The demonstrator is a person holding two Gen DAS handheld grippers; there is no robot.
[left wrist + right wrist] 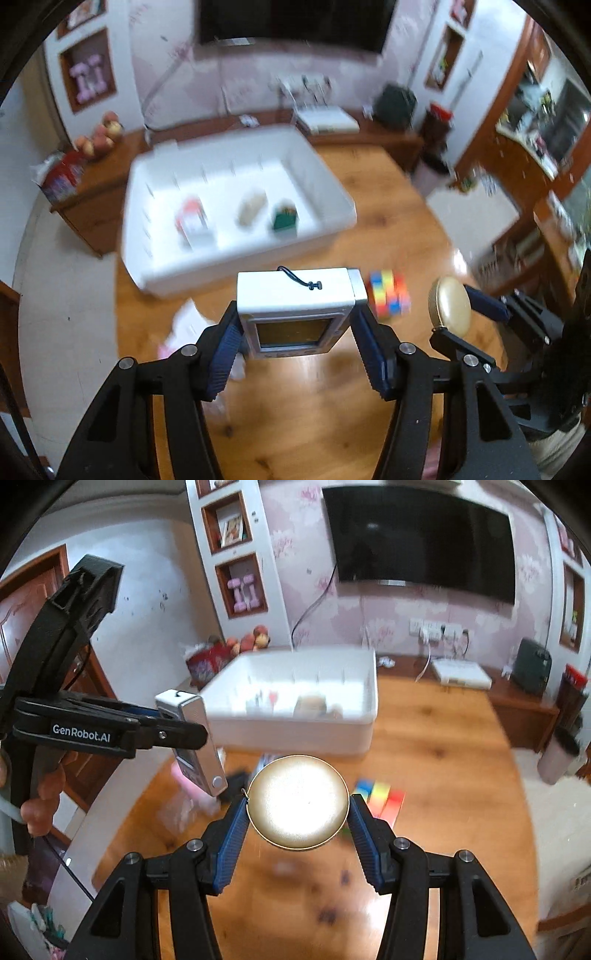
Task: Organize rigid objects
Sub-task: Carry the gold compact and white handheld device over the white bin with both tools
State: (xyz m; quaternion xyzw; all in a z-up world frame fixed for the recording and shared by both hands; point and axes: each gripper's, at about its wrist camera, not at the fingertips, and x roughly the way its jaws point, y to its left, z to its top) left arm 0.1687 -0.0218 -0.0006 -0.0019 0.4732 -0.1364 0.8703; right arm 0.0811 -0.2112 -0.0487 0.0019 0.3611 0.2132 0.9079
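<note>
White bin (332,206) lies at twelve o'clock from both my grippers, left (295,325) clamped on the device (295,295), right (297,812) clamped on the gold disc (299,801).

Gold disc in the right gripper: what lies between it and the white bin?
Only bare wooden table, in the right wrist view. The gold disc is held above it; the white bin sits beyond, and the colourful cube lies off to the side.

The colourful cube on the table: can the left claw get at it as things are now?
Probably not yet. The left claw is shut on the white device, so its jaws are full. The colourful cube itself lies uncovered on the wooden table.
</note>
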